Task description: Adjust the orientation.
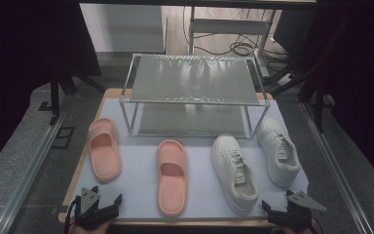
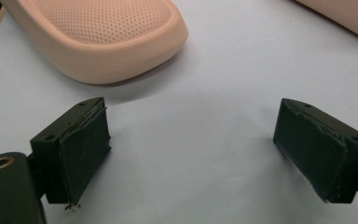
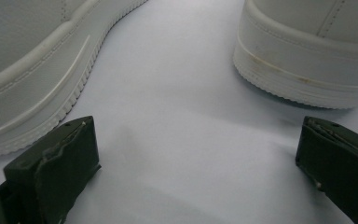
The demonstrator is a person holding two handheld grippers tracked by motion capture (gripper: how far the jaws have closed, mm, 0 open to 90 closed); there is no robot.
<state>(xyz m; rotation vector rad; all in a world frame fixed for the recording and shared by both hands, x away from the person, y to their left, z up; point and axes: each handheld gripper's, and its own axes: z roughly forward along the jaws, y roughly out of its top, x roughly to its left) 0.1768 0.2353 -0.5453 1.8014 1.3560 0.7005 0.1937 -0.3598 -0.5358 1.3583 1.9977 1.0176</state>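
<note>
Two pink slides lie on the white mat: one at the left (image 1: pixel 103 149), one in the middle (image 1: pixel 172 176). Two white sneakers lie to their right, one (image 1: pixel 234 172) nearer me and one (image 1: pixel 279 151) farther right. My left gripper (image 1: pixel 103 201) rests at the front left edge, open and empty; in the left gripper view its gripper (image 2: pixel 193 154) faces the heel of the left slide (image 2: pixel 102 39), apart from it. My right gripper (image 1: pixel 278 201) sits at the front right, open and empty; the right gripper view has the gripper (image 3: pixel 198 168) between the near sneaker's sole (image 3: pixel 32 79) and the other sneaker's heel (image 3: pixel 307 60).
A two-tier metal shoe rack (image 1: pixel 192 92) stands at the back of the mat (image 1: pixel 199 195), both shelves bare. The table's wooden edge (image 1: pixel 185 223) runs along the front. Dark frame posts and cables lie beyond the table.
</note>
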